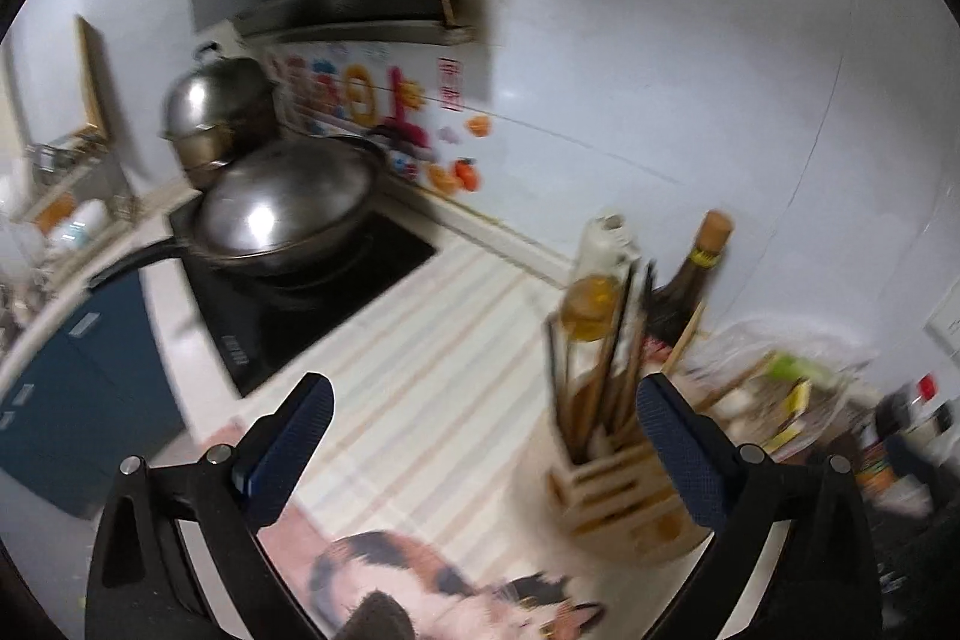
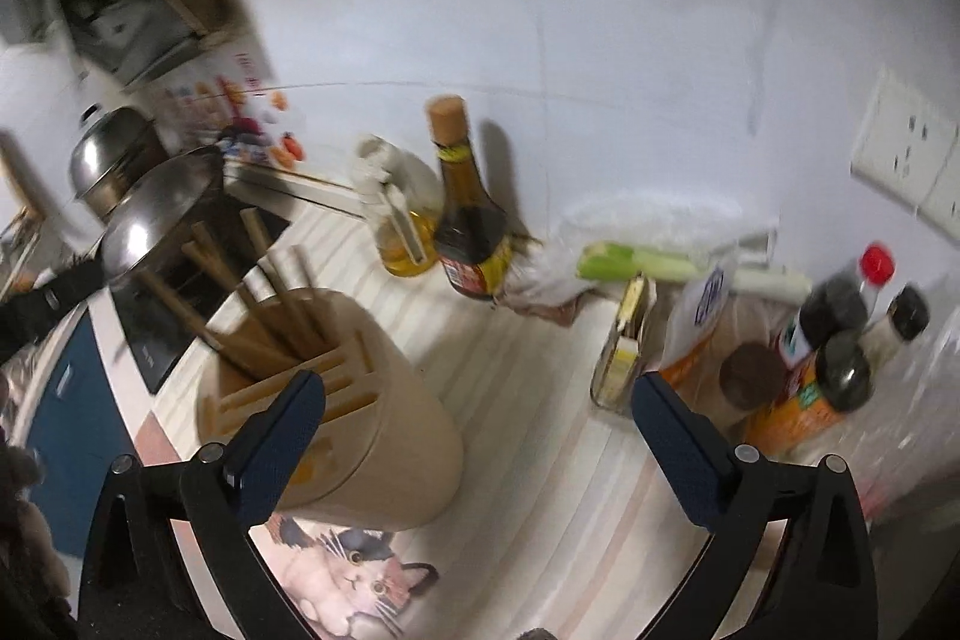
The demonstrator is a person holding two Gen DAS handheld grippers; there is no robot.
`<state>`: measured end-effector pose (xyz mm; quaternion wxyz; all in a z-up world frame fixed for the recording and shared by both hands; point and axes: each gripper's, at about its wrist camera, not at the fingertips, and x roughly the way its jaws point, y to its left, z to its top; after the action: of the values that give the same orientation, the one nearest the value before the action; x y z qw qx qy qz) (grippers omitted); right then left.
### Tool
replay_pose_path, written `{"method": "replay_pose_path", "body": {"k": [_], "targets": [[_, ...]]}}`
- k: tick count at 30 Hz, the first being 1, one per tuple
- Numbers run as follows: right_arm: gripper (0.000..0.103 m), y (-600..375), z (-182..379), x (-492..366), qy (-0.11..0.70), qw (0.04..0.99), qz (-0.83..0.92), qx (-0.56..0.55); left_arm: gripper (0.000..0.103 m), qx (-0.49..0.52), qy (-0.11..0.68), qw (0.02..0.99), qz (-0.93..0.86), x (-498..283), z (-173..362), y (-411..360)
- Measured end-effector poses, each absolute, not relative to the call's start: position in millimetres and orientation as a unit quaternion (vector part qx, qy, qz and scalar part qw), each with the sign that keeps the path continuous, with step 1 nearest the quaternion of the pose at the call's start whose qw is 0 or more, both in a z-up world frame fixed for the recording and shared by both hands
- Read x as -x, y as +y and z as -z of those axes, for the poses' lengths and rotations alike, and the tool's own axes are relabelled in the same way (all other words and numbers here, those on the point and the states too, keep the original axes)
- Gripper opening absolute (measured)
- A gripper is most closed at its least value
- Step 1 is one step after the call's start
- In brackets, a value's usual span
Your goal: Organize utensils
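Both grippers wide open, nothing held: left gripper (image 1: pixel 480 436) and right gripper (image 2: pixel 477 439) hang above the counter w/ bare pads. Chopsticks (image 2: pixel 240 292) stand bunched in the round wooden holder (image 2: pixel 384 436), tips down, tops fanned out and leaning. Holder sits on the striped mat (image 2: pixel 540 460), just beside the cooktop (image 1: pixel 312 292). Judgement: sticks light, stiff, smooth – likely to slip or pivot if pinched near the end; take hold mid-shaft, across the bundle. Holder prob. light too, could tip. Room – white tiled wall, wok (image 1: pixel 282 214) on cooktop; oil bottle (image 2: pixel 408 226), sauce bottle (image 2: pixel 468 220) and jars crowd the back. Frames blurred.
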<state>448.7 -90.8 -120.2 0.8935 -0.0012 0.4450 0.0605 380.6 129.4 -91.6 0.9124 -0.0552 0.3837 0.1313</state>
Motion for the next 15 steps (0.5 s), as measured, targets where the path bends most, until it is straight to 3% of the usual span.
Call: {"method": "replay_pose_path", "body": {"k": [15], "targets": [[0.103, -97, 53, -330, 0.381, 0.920, -0.084, 0.031, 0.103, 0.041, 0.360, 0.922, -0.134, -254, 58, 94]]}}
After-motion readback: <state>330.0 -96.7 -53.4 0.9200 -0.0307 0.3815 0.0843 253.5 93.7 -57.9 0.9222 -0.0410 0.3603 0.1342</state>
